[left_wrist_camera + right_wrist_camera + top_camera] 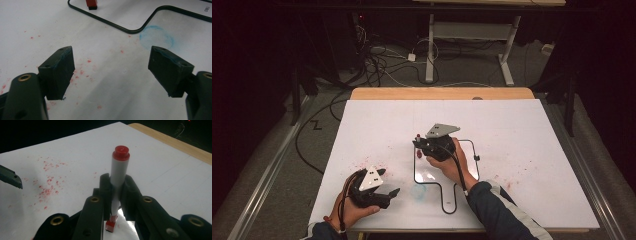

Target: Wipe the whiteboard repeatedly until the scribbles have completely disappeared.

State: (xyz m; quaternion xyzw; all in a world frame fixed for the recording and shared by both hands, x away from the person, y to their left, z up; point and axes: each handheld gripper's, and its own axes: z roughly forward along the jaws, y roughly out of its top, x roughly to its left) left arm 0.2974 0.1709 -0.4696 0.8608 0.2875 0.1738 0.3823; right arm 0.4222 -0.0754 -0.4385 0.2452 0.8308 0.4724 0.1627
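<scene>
A red marker (418,144) with a white barrel (117,177) and a red end cap stands upright, its red tip (111,225) down on a clear, dark-framed board (434,175). My right gripper (419,146) is shut on the barrel (116,186), near the board's left top corner. My left gripper (390,182) stands open and holds nothing (111,72), low over the white sheet near the front left. It faces the board's frame (125,31) and the marker tip (91,3). One of its jaw tips (10,178) shows at the left edge of the right gripper view.
A large white sheet (522,130) covers the wooden table. Red ink specks (373,165) lie between the grippers (82,72). A faint blue ring (418,192) is smudged on the sheet by the board's handle (156,37). Cables and a desk frame (432,45) lie beyond the table.
</scene>
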